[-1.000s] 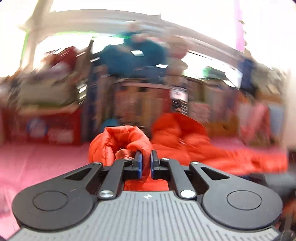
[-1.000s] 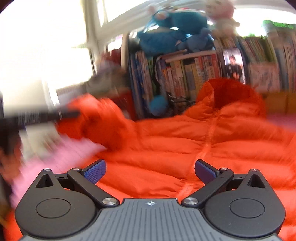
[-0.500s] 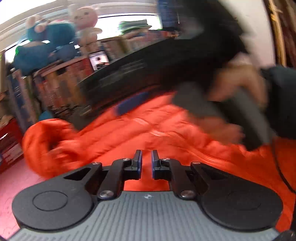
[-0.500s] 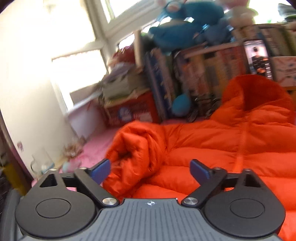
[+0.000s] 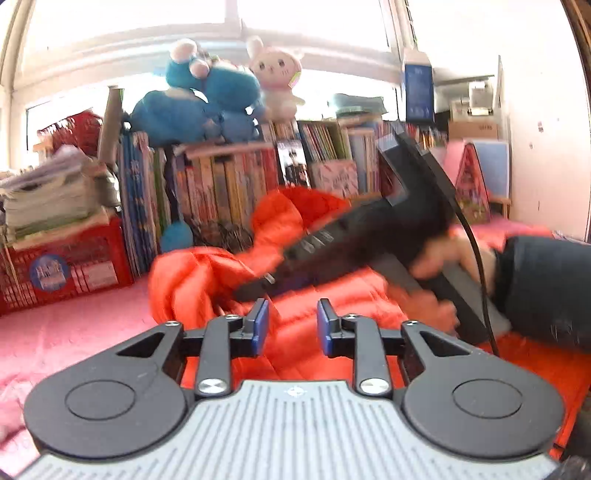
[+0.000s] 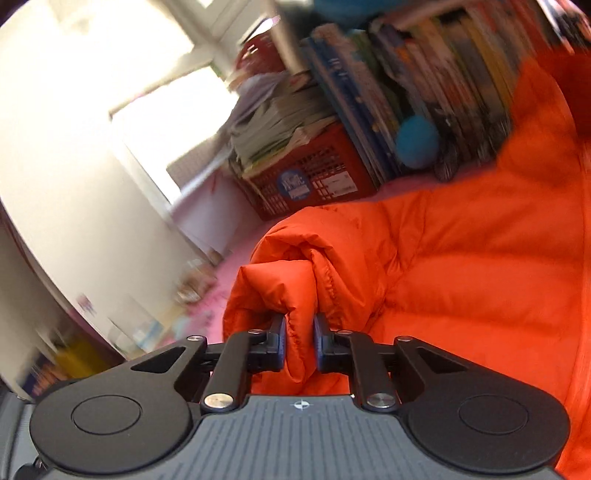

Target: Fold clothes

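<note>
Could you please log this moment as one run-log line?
step: folding orange puffer jacket | right gripper: just closed, shut on bunched sleeve | left gripper: just opening, nothing gripped | surface: pink bedding

Setting: I am in a lived-in home room, a bedroom or a child's room by the look of it.
Surface: I work over a pink quilted bedspread [image 5: 74, 332].
Books: a long row of upright picture books [image 5: 229, 184] runs along the far side.
Toys: a blue plush toy [image 5: 199, 99] and a pink-white plush rabbit [image 5: 275, 79] sit on top of the books.
Storage: a red plastic crate [image 6: 314, 177] carries a stack of papers [image 6: 280, 122].
Light: a bright window [image 5: 295, 33] lies behind the toys.
Walls: plain pale wall [image 6: 55, 166] to my side.
</note>
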`<state>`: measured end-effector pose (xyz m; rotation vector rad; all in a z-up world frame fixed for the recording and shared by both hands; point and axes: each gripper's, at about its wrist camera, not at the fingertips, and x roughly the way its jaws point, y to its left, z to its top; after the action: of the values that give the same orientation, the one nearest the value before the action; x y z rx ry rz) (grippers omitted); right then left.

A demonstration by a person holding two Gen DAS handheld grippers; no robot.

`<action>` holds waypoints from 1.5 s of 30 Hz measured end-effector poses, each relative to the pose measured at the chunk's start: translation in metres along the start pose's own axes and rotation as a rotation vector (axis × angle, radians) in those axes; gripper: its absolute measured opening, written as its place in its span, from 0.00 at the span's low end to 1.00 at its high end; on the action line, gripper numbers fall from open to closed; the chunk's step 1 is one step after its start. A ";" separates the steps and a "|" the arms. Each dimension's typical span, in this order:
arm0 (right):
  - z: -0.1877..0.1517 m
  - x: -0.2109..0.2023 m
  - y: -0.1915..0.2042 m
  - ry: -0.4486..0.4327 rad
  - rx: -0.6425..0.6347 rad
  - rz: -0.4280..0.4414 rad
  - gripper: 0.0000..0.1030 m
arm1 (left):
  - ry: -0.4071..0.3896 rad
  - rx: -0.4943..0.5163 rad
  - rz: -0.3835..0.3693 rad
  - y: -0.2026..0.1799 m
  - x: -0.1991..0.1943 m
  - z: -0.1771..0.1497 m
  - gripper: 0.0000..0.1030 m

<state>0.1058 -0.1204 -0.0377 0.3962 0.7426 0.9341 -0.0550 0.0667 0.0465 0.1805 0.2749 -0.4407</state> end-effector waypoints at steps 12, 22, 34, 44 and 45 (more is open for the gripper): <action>-0.019 -0.003 -0.043 -0.039 0.240 0.106 0.16 | 0.123 -0.018 0.052 0.013 0.065 -0.009 0.57; -0.027 0.002 -0.052 -0.027 0.272 0.121 0.16 | 0.097 0.022 -0.110 0.007 0.056 -0.005 0.43; -0.030 0.003 -0.050 -0.024 0.255 0.104 0.16 | 0.272 -0.027 0.082 0.021 0.095 -0.019 0.26; -0.030 -0.019 -0.055 -0.156 0.281 0.192 0.75 | 0.201 -0.155 0.039 0.028 0.068 -0.023 0.08; -0.030 -0.023 -0.056 -0.186 0.286 0.200 0.79 | 0.192 -0.139 0.023 0.024 0.064 -0.023 0.08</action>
<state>0.1078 -0.1704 -0.0826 0.8099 0.6751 0.9642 0.0057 0.0680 0.0087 0.0902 0.4901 -0.3805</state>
